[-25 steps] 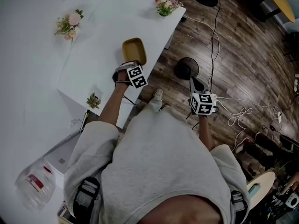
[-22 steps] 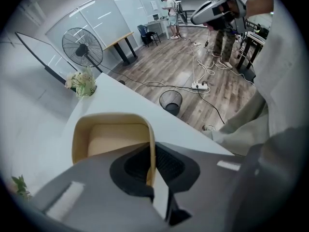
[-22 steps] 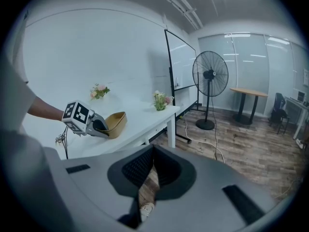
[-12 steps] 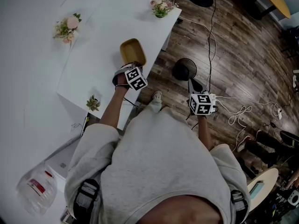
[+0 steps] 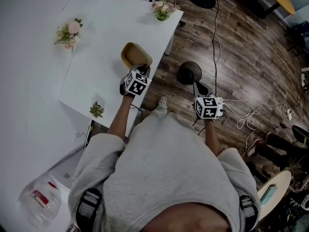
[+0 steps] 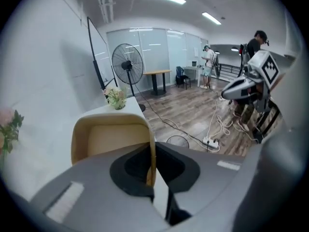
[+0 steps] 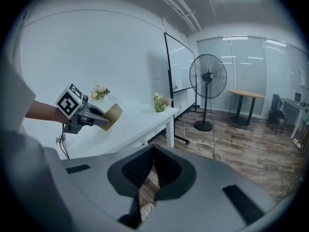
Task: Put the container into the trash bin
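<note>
Left tool tight on tan container rim above white table; right tool closed, empty, over wooden floor.

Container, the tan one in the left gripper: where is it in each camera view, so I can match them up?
Head view: the container is upper centre, near the white table's edge, at the left gripper's tip.
Left gripper view: container left of centre, its wall pinched between the jaws.
Right gripper view: container at left, mid-height, held above the table.
Shared landmark: the flowers on the table corner.
</note>
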Available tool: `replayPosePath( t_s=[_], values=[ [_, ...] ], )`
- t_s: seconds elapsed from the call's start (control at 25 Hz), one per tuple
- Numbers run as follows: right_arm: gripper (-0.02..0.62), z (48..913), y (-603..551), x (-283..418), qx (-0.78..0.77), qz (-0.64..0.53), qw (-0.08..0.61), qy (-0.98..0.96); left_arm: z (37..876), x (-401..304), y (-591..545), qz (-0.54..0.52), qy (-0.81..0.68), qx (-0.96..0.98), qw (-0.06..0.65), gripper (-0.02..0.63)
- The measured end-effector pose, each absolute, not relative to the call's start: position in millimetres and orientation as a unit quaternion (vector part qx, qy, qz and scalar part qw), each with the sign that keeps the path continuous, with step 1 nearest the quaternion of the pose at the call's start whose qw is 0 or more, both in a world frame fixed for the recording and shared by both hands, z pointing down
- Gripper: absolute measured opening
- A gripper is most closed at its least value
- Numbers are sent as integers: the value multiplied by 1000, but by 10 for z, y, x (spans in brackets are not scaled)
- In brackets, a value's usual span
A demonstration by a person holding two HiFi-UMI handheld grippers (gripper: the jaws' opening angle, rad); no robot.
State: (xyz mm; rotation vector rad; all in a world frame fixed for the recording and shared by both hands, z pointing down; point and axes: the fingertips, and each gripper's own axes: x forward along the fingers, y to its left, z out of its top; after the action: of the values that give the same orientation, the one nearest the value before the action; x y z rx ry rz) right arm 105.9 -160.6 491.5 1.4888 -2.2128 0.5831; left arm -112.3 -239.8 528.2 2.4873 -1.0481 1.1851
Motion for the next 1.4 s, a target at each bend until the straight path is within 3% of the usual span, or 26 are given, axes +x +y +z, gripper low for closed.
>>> replayPosePath(
  t_s=[0.52, 1.4],
  values=[
    [14, 4862, -1495, 1137, 552, 207, 194, -784, 4795, -756, -2353, 249, -372, 879, 166, 21],
    [14, 4857, -907, 2132, 673, 238, 161, -682, 4746, 806, -2182, 252, -191, 941, 118, 21]
  ],
)
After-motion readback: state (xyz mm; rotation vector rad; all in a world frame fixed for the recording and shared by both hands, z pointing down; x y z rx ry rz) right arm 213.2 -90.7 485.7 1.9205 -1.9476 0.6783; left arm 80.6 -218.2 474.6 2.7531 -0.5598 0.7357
